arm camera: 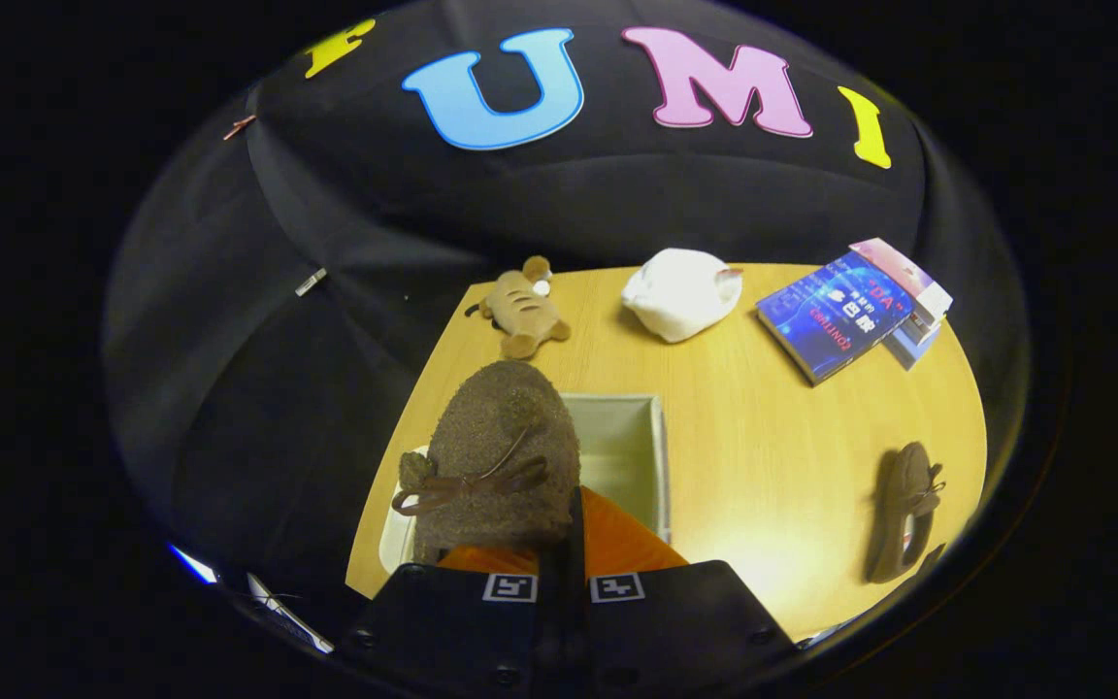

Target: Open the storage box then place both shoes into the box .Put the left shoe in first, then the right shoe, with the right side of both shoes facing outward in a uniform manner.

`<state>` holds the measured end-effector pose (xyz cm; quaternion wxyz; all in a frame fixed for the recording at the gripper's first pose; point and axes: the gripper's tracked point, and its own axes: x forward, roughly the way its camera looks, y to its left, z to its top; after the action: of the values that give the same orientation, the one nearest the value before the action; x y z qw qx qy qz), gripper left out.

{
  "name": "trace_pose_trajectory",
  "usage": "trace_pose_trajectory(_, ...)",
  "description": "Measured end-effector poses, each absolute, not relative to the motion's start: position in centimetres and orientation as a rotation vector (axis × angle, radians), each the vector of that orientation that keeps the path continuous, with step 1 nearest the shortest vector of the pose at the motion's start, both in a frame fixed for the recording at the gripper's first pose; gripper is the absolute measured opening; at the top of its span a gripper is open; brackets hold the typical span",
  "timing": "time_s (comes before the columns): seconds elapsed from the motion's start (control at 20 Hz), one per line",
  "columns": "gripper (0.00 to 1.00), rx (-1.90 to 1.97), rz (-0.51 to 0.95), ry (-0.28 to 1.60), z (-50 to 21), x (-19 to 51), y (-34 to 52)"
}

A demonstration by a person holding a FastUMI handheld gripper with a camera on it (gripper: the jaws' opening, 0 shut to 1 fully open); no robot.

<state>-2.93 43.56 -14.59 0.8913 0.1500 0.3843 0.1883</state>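
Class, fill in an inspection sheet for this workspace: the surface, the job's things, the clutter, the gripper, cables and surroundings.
Surface: light wooden table.
Job's things: open storage box just ahead of the fingers; brown shoe held over it; second shoe lying on the table, away from the box.
Clutter: brown plush toy, white plush toy, two books, all beyond the box.
Gripper: gripper shut on the brown shoe.
Cables: nothing seen.
Surroundings: black cloth wall.
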Motion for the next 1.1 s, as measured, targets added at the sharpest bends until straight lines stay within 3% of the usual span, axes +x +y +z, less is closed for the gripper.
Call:
trace_pose_trajectory(0.3, 0.05, 0.245, 0.282, 0.868, -20.9, -2.1, 46.4)
trace_pose_trajectory(0.75, 0.08, 0.217, 0.297, 0.96, -24.4, -2.5, 49.7)
trace_pose_trajectory(0.9, 0.15, 0.211, 0.367, 0.983, -24.6, -3.1, 50.8)
trace_pose_trajectory(1.1, 0.47, 0.235, 0.433, 1.023, -24.9, -3.9, 51.6)
